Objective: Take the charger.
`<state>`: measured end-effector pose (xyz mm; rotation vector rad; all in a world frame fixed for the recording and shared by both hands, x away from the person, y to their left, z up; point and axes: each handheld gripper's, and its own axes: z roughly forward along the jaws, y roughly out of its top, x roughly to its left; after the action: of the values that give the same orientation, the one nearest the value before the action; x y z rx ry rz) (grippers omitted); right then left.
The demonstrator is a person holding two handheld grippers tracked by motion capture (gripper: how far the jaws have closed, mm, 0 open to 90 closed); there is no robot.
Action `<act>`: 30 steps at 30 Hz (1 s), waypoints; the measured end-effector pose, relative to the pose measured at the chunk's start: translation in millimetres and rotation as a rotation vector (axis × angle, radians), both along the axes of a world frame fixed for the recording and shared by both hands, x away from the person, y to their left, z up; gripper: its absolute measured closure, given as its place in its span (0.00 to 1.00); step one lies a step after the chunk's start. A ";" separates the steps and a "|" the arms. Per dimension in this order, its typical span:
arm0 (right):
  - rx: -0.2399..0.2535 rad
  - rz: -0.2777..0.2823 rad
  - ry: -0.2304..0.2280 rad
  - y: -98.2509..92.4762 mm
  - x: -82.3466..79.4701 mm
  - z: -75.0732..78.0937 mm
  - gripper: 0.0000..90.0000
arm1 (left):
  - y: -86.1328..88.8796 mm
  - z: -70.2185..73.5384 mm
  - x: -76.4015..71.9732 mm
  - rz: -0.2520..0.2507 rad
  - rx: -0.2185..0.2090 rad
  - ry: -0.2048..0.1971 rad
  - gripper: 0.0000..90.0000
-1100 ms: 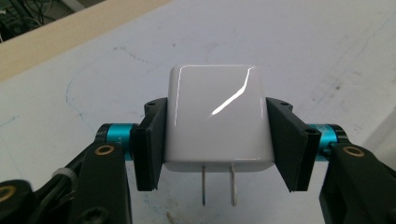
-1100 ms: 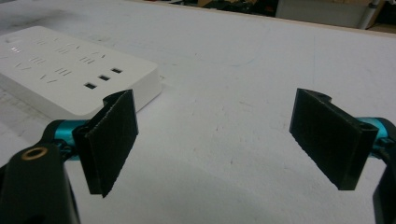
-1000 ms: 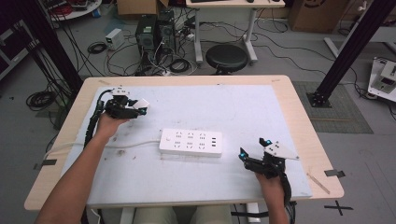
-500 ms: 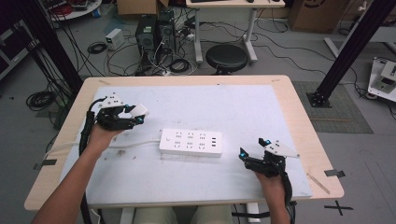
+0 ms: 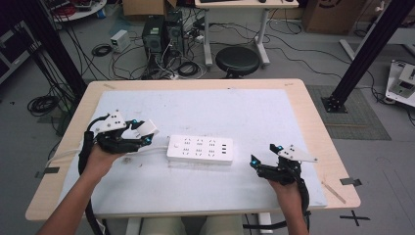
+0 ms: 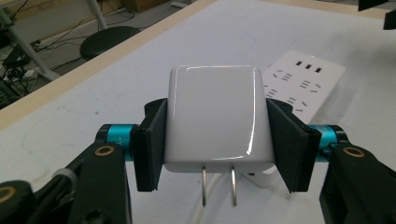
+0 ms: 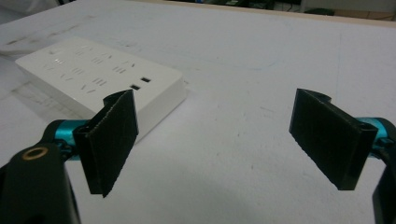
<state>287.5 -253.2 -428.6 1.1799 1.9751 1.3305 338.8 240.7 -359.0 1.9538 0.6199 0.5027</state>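
Fingers (image 6: 148, 147) clamp white charger (image 6: 215, 116) — right gripper (image 7: 231, 140) wide.

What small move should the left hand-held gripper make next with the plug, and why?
Probably carry the plug a little further toward the power strip and over a socket. The left hand-held gripper grips it with its prongs bare, short of the strip's near end, while the right hand-held gripper waits open beside the far end.

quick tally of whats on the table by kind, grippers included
grippers: 2, the left gripper and the right gripper
white plug adapter, clamped in the left one: 1
white power strip: 1
total: 4
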 end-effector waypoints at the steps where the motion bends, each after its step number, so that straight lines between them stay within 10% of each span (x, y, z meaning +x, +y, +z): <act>1: -0.001 0.008 -0.002 1.0 -0.9 2.6 0.18 | -2.0 -0.3 -2.6 -0.008 0.000 -0.002 0.47; 30: 0.028 0.204 0.108 31.6 -12.6 18.0 0.18 | -46.9 -6.5 -53.1 -0.145 0.037 -0.049 0.47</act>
<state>274.9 -221.6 -410.5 1.1079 2.2101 1.4235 285.7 193.7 -365.5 1.9976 0.4370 0.4730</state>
